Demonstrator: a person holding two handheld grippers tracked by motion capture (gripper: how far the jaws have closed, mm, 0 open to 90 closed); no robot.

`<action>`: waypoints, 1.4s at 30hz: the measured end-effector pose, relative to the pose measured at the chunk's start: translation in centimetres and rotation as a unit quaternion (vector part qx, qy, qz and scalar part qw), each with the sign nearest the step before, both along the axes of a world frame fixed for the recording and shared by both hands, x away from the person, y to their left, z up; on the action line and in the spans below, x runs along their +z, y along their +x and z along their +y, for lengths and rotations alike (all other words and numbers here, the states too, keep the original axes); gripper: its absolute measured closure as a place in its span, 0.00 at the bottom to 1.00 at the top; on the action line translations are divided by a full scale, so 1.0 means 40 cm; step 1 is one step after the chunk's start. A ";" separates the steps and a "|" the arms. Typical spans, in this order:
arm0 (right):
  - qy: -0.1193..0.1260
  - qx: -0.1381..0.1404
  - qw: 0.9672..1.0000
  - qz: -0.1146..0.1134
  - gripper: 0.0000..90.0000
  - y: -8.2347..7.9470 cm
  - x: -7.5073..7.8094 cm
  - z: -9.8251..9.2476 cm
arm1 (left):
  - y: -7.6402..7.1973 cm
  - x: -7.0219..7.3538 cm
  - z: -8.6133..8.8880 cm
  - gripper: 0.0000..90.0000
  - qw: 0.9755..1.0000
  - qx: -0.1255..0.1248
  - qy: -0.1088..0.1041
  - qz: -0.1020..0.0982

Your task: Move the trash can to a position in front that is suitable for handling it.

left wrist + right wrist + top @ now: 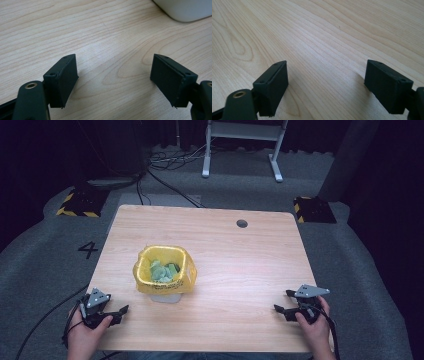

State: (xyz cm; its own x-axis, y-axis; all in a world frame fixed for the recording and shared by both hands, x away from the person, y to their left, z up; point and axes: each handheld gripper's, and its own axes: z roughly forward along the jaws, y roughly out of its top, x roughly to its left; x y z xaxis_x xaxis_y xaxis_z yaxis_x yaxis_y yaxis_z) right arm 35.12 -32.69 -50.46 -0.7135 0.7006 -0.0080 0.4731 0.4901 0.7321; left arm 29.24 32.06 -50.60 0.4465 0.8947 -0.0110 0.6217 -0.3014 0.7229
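Observation:
A small white bin lined with a yellow bag (165, 270) stands left of the table's middle, with pale green scraps (161, 271) inside. My left gripper (117, 312) rests near the front left edge, held by a hand, jaws open and empty. In the left gripper view its jaws (113, 77) stand wide over bare wood, with the bin's white base (185, 10) at the top right. My right gripper (281, 301) sits near the front right edge, also open with nothing between its fingers (325, 82).
The wooden table (240, 265) has a dark cable hole (242, 223) at the back right. Cables trail from both grippers off the front edge. Beyond the table lie grey floor mats, a white desk frame (242, 145) and loose cables.

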 end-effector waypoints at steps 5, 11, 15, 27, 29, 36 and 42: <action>0.000 0.000 1.000 0.000 0.21 0.000 0.000 0.000 | 0.000 0.000 0.000 0.24 1.000 0.000 0.000 0.000; -0.001 -0.001 1.000 0.000 0.21 0.000 0.000 0.001 | -0.006 0.001 0.000 0.24 1.000 0.006 -0.003 0.002; -0.001 -0.001 1.000 0.000 0.21 0.000 0.000 0.001 | -0.008 0.010 0.001 0.31 1.000 0.015 -0.014 0.003; -0.001 -0.002 1.000 0.000 0.21 0.001 0.000 0.002 | -0.015 0.106 -0.006 0.34 0.996 0.030 -0.071 -0.035; -0.001 -0.002 1.000 0.001 0.21 0.001 0.000 0.002 | -0.017 0.116 -0.012 0.35 0.996 0.025 -0.075 -0.042; 0.000 -0.004 1.000 0.001 0.21 0.002 0.000 0.002 | -0.006 0.150 -0.020 0.35 0.995 0.023 -0.077 -0.064; 0.000 -0.003 1.000 0.000 0.21 0.005 0.000 0.004 | 0.005 0.172 -0.023 0.35 0.993 0.022 -0.084 -0.079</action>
